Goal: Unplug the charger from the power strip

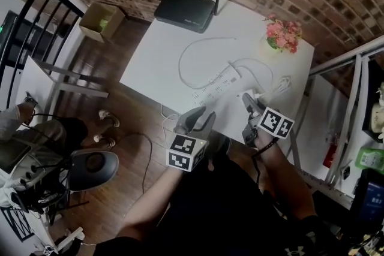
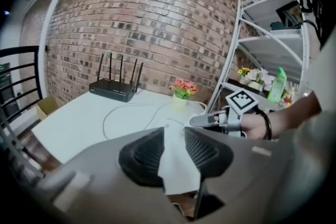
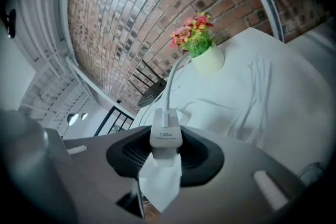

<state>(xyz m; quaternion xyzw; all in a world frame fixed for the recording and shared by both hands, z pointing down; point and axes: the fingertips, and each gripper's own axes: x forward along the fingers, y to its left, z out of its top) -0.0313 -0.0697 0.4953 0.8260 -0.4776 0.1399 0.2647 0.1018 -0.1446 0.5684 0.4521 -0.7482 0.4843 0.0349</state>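
While the right gripper (image 3: 165, 157) clamps its 2 jaws on the white charger (image 3: 166, 139), the block sits upright between the pads with "100W" printed on its face. A white cable (image 3: 170, 89) rises from its top and runs toward the potted flowers (image 3: 202, 52). In the head view this gripper (image 1: 249, 104) holds the charger (image 1: 248, 95) above the white table (image 1: 159, 63). It is just beside the right end of the white power strip (image 1: 216, 86) and looks clear of the sockets. The strip lies at a slant in the middle of the tabletop, and its own thin cord loops away toward the far side.

The left gripper (image 2: 173, 147) has its jaws apart with nothing between them; only bare tabletop shows through the gap. In the head view it (image 1: 195, 122) hangs over the table's near edge, left of the right gripper and apart from the strip.

A black router (image 1: 185, 9) with upright antennas stands at the far edge of the table, and the flowers (image 1: 281, 38) stand at its far right corner. A brick wall rises behind.
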